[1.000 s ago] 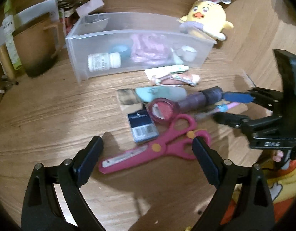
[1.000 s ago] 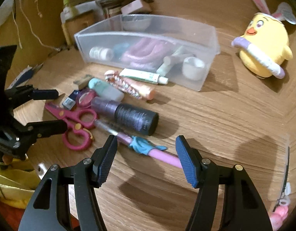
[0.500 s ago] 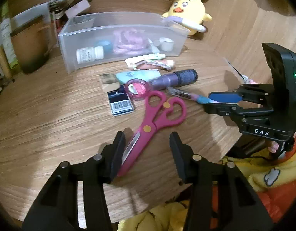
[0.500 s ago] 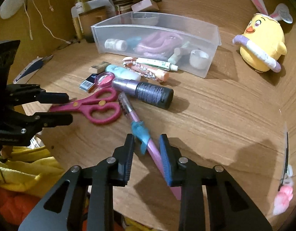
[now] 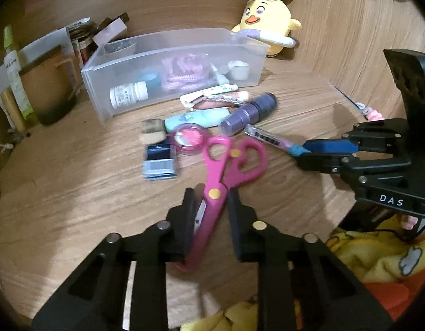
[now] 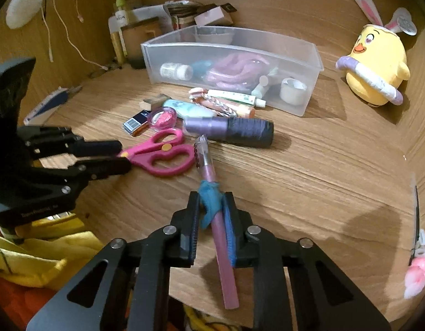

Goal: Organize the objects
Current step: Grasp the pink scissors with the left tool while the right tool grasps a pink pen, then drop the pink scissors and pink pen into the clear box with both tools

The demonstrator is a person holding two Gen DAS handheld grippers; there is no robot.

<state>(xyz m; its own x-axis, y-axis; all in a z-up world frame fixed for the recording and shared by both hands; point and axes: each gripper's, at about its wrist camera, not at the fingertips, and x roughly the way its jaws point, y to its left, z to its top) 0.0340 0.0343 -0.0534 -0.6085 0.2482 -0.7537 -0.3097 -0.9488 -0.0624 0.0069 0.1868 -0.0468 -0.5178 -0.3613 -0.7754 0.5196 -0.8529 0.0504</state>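
Left tongs [image 5: 211,195] are closing around the pink scissors [image 5: 220,171]; right tongs [image 6: 211,204] clamp the pink pen [image 6: 222,237] on the bench [image 6: 322,165].

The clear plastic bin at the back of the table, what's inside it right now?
Inside the clear plastic bin lie a white pill bottle, a teal tape roll, pink coiled cord, a small white tube and a white cup. Anything beneath the cord is hidden.

The left tool [image 5: 211,202] is closing around the pink scissors' [image 5: 226,171] blades; the clear bin [image 5: 173,63] sits beyond.
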